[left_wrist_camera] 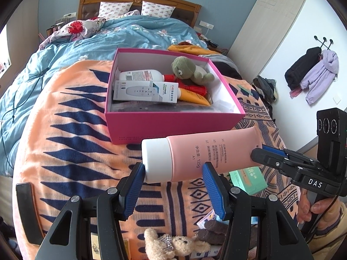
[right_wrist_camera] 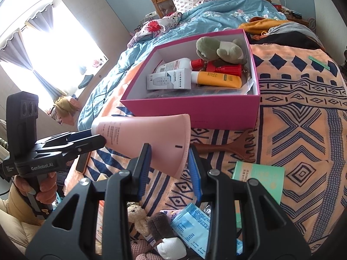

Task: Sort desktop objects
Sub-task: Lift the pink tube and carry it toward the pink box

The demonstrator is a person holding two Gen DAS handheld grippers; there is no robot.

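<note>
A pink tube (left_wrist_camera: 208, 151) with a white cap hangs crosswise above the orange patterned blanket, just in front of the pink box (left_wrist_camera: 173, 127). My right gripper (right_wrist_camera: 169, 156) is shut on the tube (right_wrist_camera: 151, 134) at its flat crimped end; the left wrist view shows that gripper (left_wrist_camera: 260, 151) coming in from the right. My left gripper (left_wrist_camera: 173, 169) is open. Its left pad is at the cap's end and its right pad stands in front of the tube body. The right wrist view shows it (right_wrist_camera: 91, 137) at the cap end.
The box (right_wrist_camera: 195, 112) holds a green plush (right_wrist_camera: 219, 47), a white bottle, a grey carton, an orange tube and red items. On the blanket lie a green carton (right_wrist_camera: 260, 177), a brown rake-shaped tool (right_wrist_camera: 227, 147), a teddy bear (left_wrist_camera: 173, 247) and blue packets (right_wrist_camera: 193, 223).
</note>
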